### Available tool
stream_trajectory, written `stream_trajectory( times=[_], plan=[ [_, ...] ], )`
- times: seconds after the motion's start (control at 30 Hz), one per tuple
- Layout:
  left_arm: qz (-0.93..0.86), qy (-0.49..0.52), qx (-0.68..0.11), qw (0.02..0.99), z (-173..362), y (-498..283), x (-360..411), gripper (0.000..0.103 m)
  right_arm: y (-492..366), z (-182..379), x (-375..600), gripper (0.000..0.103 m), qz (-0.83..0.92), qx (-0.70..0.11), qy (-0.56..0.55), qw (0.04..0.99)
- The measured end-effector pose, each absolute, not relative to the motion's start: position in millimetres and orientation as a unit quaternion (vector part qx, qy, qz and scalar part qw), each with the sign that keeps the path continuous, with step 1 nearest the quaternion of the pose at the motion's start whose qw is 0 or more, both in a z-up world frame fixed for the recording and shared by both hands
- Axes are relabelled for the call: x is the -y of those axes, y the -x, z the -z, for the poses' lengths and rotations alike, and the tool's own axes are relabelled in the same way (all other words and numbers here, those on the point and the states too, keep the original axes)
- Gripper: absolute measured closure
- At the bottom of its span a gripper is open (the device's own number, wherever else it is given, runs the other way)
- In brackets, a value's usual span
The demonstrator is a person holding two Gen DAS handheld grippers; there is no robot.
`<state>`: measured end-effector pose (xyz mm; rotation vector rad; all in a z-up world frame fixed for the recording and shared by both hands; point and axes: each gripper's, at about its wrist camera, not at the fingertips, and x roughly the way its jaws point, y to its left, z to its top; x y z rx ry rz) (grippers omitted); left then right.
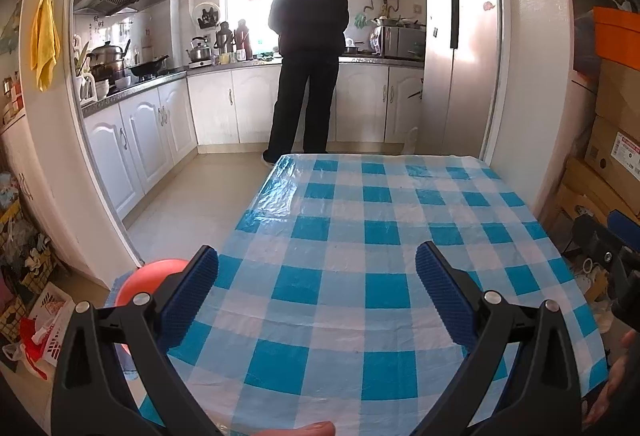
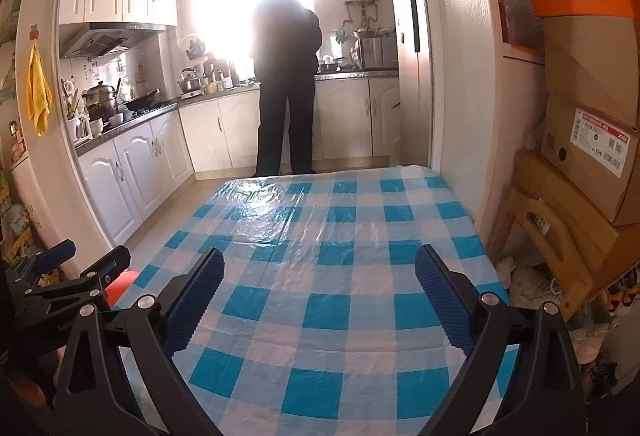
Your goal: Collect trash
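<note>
Two grippers, one in each of your hands, hover over a table draped in a blue-and-white checked cloth (image 1: 352, 236) under clear plastic. Your left gripper (image 1: 318, 292) has its blue-padded jaws spread wide with nothing between them, only the cloth below. Your right gripper (image 2: 320, 292) is likewise released and empty, its jaws splayed above the same cloth. No trash can be made out on the tabletop ahead of either gripper. Just left of your left gripper, below the table edge, sits a round orange-red object (image 1: 150, 280). Far ahead of both grippers, a person in dark clothes (image 1: 306, 64) stands at the kitchen counter, back turned. Right of your right gripper, cardboard boxes (image 2: 592, 140) are stacked.
</note>
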<state>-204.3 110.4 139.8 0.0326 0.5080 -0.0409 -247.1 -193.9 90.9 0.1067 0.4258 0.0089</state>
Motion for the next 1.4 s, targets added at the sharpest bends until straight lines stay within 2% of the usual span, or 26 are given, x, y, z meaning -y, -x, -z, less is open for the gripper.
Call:
stream_trajectory(
  times=[1.4],
  plan=[
    [0.033, -0.018, -0.263, 0.964, -134.2, 202.4, -105.6, 0.004, 244.6, -82.3, 200.8, 0.007, 0.039, -0.22, -0.055, 0.973]
  ],
)
